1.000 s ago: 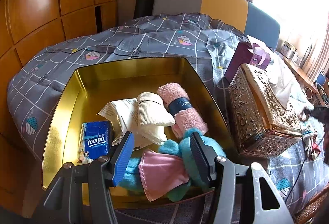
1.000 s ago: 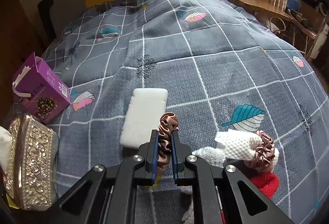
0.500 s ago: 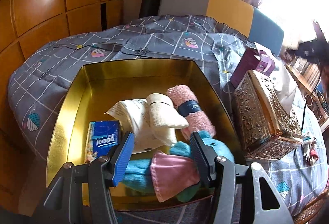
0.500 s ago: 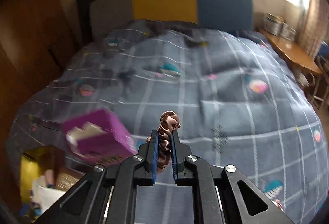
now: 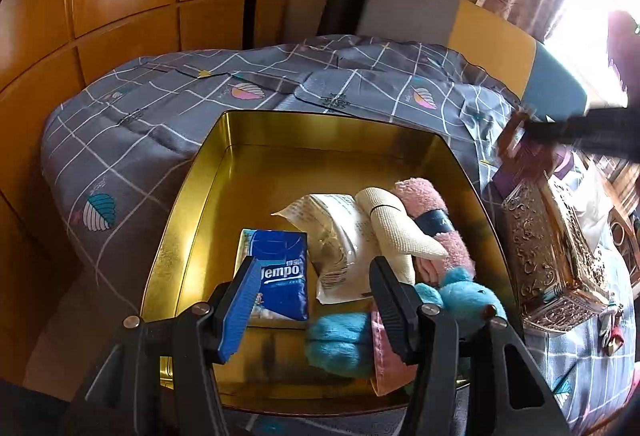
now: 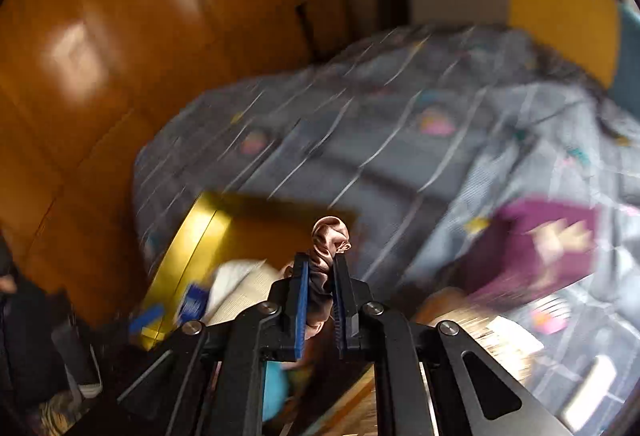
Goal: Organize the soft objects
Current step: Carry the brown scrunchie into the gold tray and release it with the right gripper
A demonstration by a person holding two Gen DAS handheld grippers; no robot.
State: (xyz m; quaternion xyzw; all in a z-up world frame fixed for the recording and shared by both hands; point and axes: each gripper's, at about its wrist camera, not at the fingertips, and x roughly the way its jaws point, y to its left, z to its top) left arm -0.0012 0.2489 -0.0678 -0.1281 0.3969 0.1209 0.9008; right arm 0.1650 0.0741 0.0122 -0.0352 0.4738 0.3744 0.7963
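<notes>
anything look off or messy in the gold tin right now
One thing: the blue plush toy and pink cloth are heaped against the near right corner of the gold tin, the cloth lapping over the rim. The far half sits bare. Nothing looks spilled or damaged.

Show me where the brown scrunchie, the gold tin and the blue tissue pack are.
brown scrunchie [image 6: 330, 236]: right wrist view, on the bunched loop above the claw.
gold tin [image 5: 320, 121]: left wrist view, on its far rim.
blue tissue pack [image 5: 282, 272]: left wrist view, on the printed front.
</notes>
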